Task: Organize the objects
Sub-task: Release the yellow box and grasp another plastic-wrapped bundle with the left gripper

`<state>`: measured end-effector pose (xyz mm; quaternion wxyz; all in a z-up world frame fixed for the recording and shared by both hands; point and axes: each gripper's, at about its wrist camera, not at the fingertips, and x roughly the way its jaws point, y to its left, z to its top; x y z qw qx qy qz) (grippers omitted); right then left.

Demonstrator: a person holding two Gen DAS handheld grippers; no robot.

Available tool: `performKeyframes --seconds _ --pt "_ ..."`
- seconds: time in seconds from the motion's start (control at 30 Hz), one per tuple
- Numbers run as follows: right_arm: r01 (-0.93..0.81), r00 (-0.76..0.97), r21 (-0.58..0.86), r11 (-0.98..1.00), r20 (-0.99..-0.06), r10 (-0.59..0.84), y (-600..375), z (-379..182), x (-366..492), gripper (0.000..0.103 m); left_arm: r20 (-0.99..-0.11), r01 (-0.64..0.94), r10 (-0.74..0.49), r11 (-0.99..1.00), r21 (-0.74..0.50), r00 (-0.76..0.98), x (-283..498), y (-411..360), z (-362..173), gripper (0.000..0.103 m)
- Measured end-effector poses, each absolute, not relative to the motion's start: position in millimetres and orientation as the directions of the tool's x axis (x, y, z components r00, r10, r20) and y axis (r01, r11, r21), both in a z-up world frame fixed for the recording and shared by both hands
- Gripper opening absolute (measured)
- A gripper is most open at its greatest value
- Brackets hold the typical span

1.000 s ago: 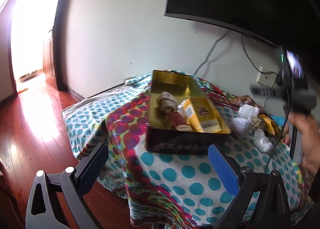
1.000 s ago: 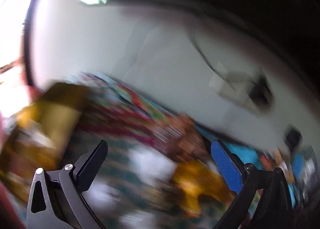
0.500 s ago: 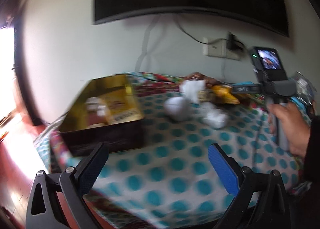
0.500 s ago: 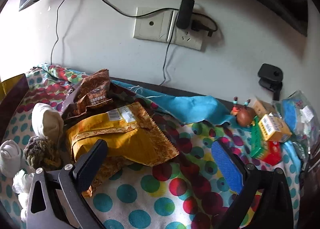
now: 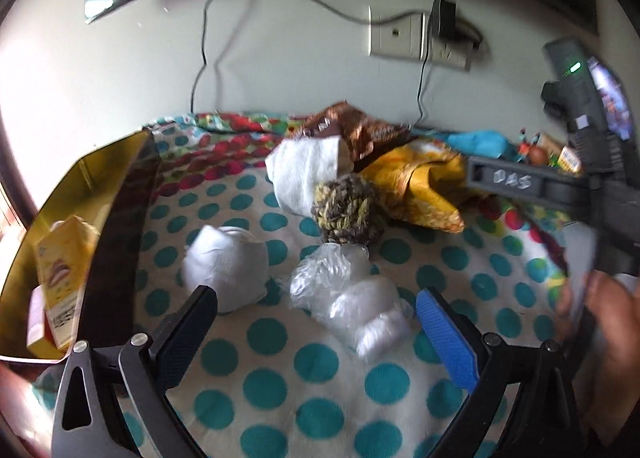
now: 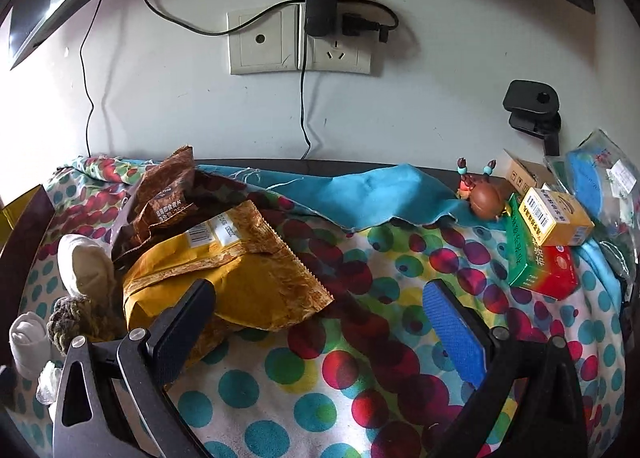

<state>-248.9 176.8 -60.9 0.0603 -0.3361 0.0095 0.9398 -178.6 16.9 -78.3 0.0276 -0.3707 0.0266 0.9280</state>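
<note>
Grippers hung open over the polka-dot cloth: left gripper [image 5: 316, 322] above a clear plastic bundle [image 5: 352, 298] beside a white sock ball [image 5: 226, 268], right gripper [image 6: 320, 322] near a yellow snack bag [image 6: 224, 274]; gold tin [image 5: 80, 194] stood left.

A gold-lined tin [image 5: 120, 194] stands open at the left on the dotted cloth, with a yellow carton [image 5: 60, 258] leaning inside. Just beside it lies a rolled white bundle [image 5: 226, 270], then a crumpled clear plastic bag [image 5: 352, 298]. Behind those sit a mottled yarn ball [image 5: 346, 214], a folded white cloth [image 5: 304, 174], a yellow pouch [image 6: 224, 274] and a brown packet [image 6: 168, 194], overlapping.
</note>
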Motion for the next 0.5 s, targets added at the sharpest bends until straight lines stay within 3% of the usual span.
performKeyframes --seconds 0.07,0.27,0.33,0.37,0.4,0.5 --pt "-0.117 -0.766 -0.021 -0.993 -0.635 0.103 177 -61 -249 0.103 -0.732 -0.061 0.015 -0.998 0.036 -0.681 -185 17 -85 0.102" --pt "-0.107 -0.770 -0.011 -0.994 -0.632 0.090 176 -60 -248 0.103 -0.745 -0.048 -0.020 -0.996 0.070 -0.667 -194 26 -89 0.099" --pt "-0.110 -0.768 -0.011 -0.994 -0.634 0.092 177 -61 -248 0.103 -0.746 -0.064 -0.020 -0.994 0.085 -0.665 -196 30 -89 0.077" --pt "-0.110 -0.767 -0.009 -0.994 -0.635 0.090 177 -60 -248 0.103 -0.748 -0.072 -0.016 -0.994 0.086 -0.664 -196 32 -90 0.049" --pt "-0.108 -0.767 -0.006 -0.994 -0.636 0.088 177 -60 -248 0.103 -0.754 -0.077 -0.013 -0.993 0.085 -0.656 -197 34 -90 0.043" --pt "-0.108 -0.764 0.004 -0.994 -0.640 0.081 179 -61 -249 0.103 -0.753 -0.091 0.021 -0.995 0.051 -0.658 -197 29 -89 0.040"
